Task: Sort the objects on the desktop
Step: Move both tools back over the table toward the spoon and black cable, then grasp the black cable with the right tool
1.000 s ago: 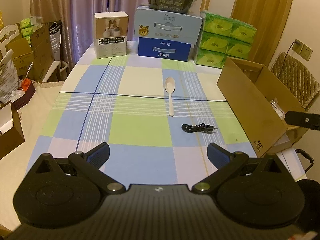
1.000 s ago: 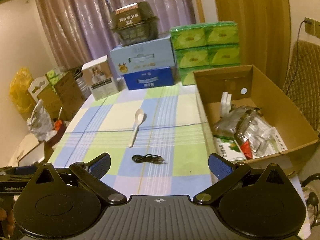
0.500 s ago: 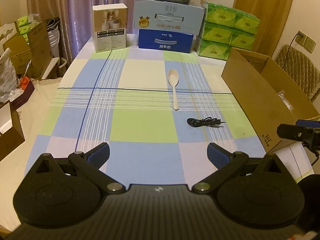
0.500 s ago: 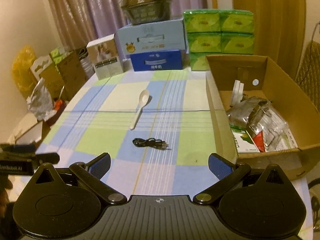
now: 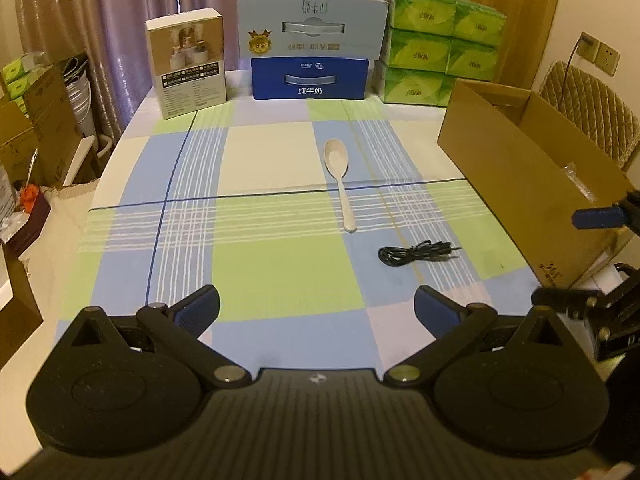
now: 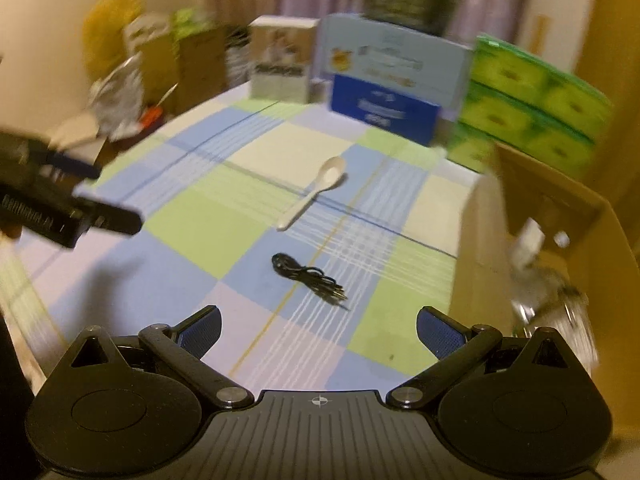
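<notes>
Black cable (image 6: 307,275) is the fiddly one imo, it's a loose little bundle lying flat on the checked surface (image 5: 280,272), just nearer the camera than the white spoon (image 5: 339,178) and not touching it. Risk #1: thin wire + flat cloth means the pads could pinch the tablecloth along w/ the cable, or only catch one loop so the rest trails and snags when lifted toward the cardboard box (image 5: 520,184). Risk #2: the spoon handle end sits near the cable, so a sloppy approach could knock it and spin it across the surface. Risk #3: the right wrist view is smeared w/ motion blur, so that side looks to be swinging fast; coming in that quick makes overshoot likely, and the box wall is just to its right, easy to clip. Pose-wise: the left hand-held gripper (image 5: 316,308) hovers low over the near edge of the surface, level, aimed straight down its length, jaws spread wide w/ nothing between them. The right hand-held gripper (image 6: 318,326) is also wide apart and empty, angled left-ish so the cable sits just ahead between its fingertips. Box already has some packets in it, can't tell exactly what.
</notes>
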{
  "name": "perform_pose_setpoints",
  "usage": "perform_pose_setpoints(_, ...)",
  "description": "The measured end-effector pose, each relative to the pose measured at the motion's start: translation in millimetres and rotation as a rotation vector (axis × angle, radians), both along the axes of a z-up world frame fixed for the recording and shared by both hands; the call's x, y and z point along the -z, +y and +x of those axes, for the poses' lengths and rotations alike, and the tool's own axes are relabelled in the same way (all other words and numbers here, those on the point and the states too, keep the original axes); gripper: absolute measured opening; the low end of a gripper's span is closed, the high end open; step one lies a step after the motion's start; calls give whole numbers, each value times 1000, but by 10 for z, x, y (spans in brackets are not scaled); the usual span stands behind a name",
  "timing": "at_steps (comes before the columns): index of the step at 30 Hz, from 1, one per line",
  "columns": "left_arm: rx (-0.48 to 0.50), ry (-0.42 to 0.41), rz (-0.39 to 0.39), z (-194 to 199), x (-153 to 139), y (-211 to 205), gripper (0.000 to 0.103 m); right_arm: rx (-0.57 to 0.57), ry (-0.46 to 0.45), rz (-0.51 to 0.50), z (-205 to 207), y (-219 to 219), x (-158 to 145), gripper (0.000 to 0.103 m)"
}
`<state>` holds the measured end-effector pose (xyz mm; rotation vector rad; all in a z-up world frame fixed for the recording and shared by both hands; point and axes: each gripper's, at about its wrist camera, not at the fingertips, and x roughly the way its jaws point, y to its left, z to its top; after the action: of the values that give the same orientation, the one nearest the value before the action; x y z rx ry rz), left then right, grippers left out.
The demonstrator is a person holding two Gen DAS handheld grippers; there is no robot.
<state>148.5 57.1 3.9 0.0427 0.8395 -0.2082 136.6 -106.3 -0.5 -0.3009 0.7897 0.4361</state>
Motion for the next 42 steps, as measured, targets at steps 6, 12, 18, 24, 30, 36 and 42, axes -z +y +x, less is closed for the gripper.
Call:
perform_pose_setpoints(6,58,-16,52,272,163,-53,102,-141,-2,-108,296,152,200,101)
perform_pose_setpoints(12,84,-25,74,566,352,-104,102,-260,50,-201,611,233,420,89)
perform_pose_setpoints(18,105,-76,100,796,525,-144,102,-400,99,-289,876,327,635,78)
perform_pose_setpoints(24,96,-43,90,1012,652,-151,102,-438,209,-281,1158,394,801,71)
perform_pose_setpoints(30,88,-21,87,1189,704,-127,102,-437,265,-338,1344,546,946,58)
perform_pose_setpoints(36,78,-22,71,1233,697,-97,102,-418,308,-315,1510,592,970,44)
perform_pose_setpoints(42,82,-21,64,1232,697,-99,102,-355,389,-234,1524,568,943,17)
